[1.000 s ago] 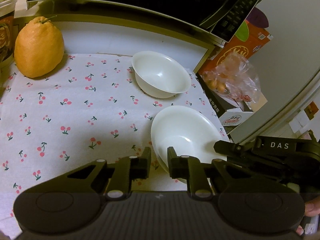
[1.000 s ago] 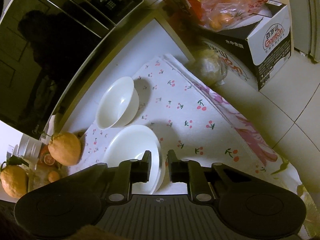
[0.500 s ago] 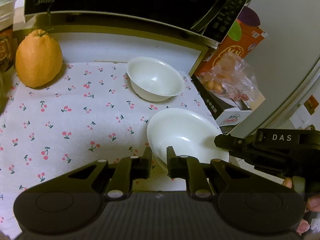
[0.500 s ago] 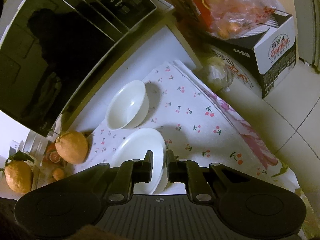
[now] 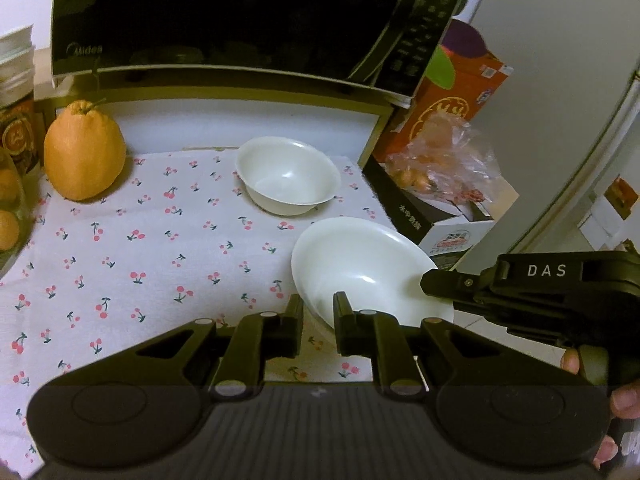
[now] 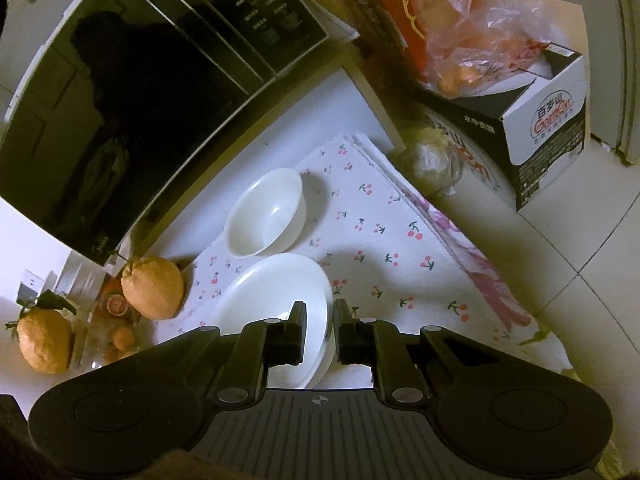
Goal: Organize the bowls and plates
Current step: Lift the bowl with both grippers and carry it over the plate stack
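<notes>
A white deep plate point(image 5: 360, 268) hangs tilted above the cherry-print cloth point(image 5: 140, 248), gripped at its right rim by my right gripper point(image 5: 430, 280). In the right wrist view that gripper point(image 6: 319, 330) is shut on the plate's rim point(image 6: 276, 296). A white bowl point(image 5: 288, 176) stands upright on the cloth behind it, also seen in the right wrist view point(image 6: 266, 212). My left gripper point(image 5: 319, 320) is nearly closed and empty, just in front of the plate's left edge.
A black microwave point(image 5: 240, 16) overhangs the back. A large orange citrus point(image 5: 84, 152) sits at the cloth's back left. A carton point(image 6: 540, 128) with a bag of fruit point(image 5: 440, 160) stands to the right, off the table edge. Jars stand at the far left.
The right gripper has lifted the plate off the cloth and tilted it. Both cameras have pulled back and up; the bowl has not moved.
</notes>
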Tool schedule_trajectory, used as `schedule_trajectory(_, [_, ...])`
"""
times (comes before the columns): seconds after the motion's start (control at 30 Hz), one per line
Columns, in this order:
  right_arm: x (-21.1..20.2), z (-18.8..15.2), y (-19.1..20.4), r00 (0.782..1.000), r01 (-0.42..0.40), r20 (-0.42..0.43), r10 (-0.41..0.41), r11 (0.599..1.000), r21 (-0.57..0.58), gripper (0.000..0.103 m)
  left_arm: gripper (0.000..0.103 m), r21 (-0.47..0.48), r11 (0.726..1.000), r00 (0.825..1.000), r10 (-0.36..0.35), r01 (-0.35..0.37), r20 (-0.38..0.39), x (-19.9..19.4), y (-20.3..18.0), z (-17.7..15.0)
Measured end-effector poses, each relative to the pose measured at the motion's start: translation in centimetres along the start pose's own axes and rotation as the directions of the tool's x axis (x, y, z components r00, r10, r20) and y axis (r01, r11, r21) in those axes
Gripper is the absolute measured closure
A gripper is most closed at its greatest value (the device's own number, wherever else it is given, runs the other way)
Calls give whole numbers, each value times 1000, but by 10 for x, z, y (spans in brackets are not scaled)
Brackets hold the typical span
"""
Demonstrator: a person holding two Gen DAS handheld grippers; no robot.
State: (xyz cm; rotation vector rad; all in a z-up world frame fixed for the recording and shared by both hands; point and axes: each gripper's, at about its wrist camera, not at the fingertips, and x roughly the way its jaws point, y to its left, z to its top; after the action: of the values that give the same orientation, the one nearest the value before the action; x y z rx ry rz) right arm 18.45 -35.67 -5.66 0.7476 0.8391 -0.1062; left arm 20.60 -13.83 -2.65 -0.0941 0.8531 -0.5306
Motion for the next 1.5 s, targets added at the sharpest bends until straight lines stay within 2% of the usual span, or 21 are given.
schedule_trajectory(0.63, [-62,-14,-5,1000,3,-6,-3,999,37,88,87,106,994,999,35,-32,-23,-36,-41,-30])
schedule_trajectory(0.9, [-74,-30,-9,999,48,-3,-48,999,22,87,87,120,993,999,21,-17,-34,-40,-47,-45])
schedule_trajectory(1.13, [-83,-31,-22,1000,27,-14,-27,998,51,87,87,99,995,999,-9,14,-50,-32,-49,-52])
schedule_trajectory(1.5, [-78,-35,-39,996,85,-35,-83,993,78,87,87,157,988,998,-4,13,-59,-26,-61,-59])
